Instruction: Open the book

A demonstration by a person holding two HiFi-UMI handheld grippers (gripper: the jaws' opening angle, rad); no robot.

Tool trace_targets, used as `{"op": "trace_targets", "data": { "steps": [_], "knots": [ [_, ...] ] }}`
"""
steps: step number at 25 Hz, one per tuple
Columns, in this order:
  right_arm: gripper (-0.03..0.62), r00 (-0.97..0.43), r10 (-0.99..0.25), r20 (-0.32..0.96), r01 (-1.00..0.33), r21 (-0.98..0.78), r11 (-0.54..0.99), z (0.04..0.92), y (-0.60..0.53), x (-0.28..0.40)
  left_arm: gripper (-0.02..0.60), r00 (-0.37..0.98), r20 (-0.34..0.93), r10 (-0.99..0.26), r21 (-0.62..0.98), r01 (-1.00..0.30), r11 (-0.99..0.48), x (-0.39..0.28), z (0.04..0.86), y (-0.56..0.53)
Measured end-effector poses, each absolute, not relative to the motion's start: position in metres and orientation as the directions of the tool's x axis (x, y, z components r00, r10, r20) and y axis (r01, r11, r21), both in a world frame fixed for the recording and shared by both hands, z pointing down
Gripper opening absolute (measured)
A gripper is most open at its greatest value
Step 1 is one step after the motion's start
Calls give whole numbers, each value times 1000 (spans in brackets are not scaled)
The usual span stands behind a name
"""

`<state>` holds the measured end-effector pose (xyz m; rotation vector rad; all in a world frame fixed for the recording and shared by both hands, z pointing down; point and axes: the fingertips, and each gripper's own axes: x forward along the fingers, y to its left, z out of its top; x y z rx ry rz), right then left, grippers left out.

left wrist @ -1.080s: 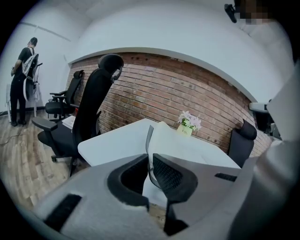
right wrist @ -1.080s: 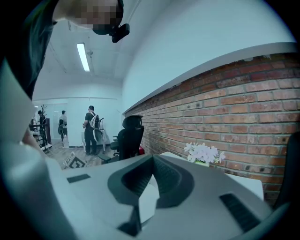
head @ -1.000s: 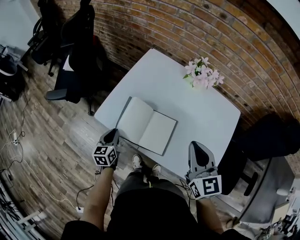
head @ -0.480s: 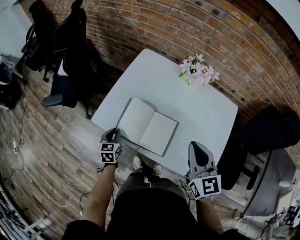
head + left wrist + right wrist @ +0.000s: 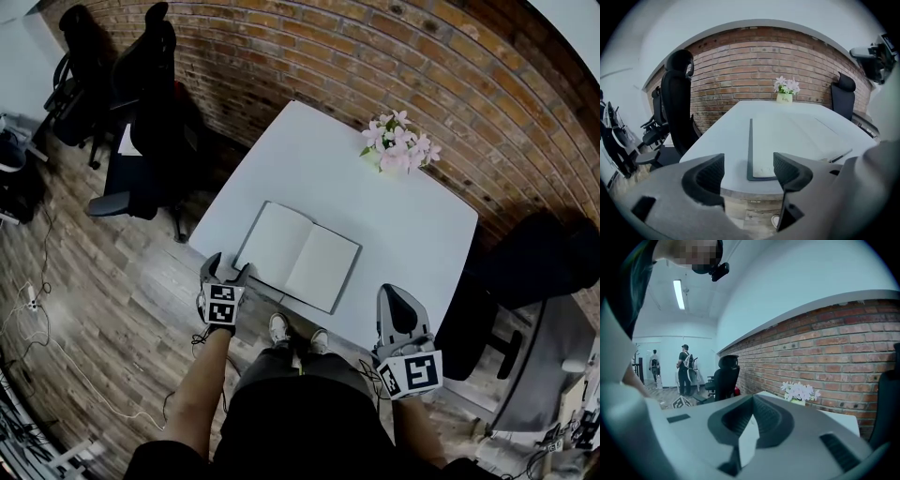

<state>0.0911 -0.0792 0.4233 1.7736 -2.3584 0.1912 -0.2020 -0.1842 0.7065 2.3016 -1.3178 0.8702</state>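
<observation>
Two claws: the left claw (image 5: 228,266) and the right claw (image 5: 392,294) both sit at the near edge of the white rectangular worktop (image 5: 337,178), one on either side of the book.
Task's thing: the open book with blank pale pages and a dark cover (image 5: 298,258) lies flat near the worktop's front edge, both pages facing up.
Left claw: spread wide, its jaws having just been opening. Nothing is between the pads. It is just beside the book's near left corner, apart from it.
Right claw: pressed together, pinching nothing, well apart from the book.
Head view only: the full spread of both pages, both claws together, the person's forearms, and pale shoes (image 5: 277,327) on the wood-plank floor (image 5: 122,319).
Left gripper view only: the left claw (image 5: 749,169) from behind. Through its gap the book (image 5: 751,140) shows at a low angle, its dark cover edge running away across the worktop (image 5: 722,140).
Right gripper view only: the right claw (image 5: 751,408) closed, two people (image 5: 685,369) standing far off, and a ceiling strip light (image 5: 678,294).
All three views: the pink flowers in a small white pot (image 5: 400,146) at the worktop's far side, the red brick wall (image 5: 309,56) and a black office chair (image 5: 150,103).
</observation>
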Motion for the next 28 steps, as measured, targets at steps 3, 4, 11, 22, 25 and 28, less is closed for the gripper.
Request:
{"op": "trace_targets", "data": {
  "steps": [3, 4, 11, 22, 25, 28],
  "knots": [
    [14, -276, -937, 216, -958, 10, 285, 422, -80, 85, 313, 393, 646, -654, -14, -851, -525, -203, 693, -186],
    [14, -279, -936, 212, -958, 10, 288, 421, -81, 83, 313, 396, 639, -659, -14, -851, -525, -204, 690, -187],
    [14, -296, -934, 201, -953, 9, 304, 421, -80, 75, 313, 402, 608, -685, 10, -867, -499, -209, 680, -188],
    [14, -297, -938, 176, -953, 11, 304, 415, -70, 84, 173, 413, 574, -707, 27, -872, -488, -199, 647, -188],
    [14, -298, -939, 169, -952, 13, 305, 411, -68, 90, 65, 416, 559, -717, 30, -875, -484, -194, 632, -188],
    [14, -301, -939, 169, -951, 15, 308, 409, -68, 96, 38, 430, 538, -725, 42, -872, -487, -184, 613, -190]
  ]
}}
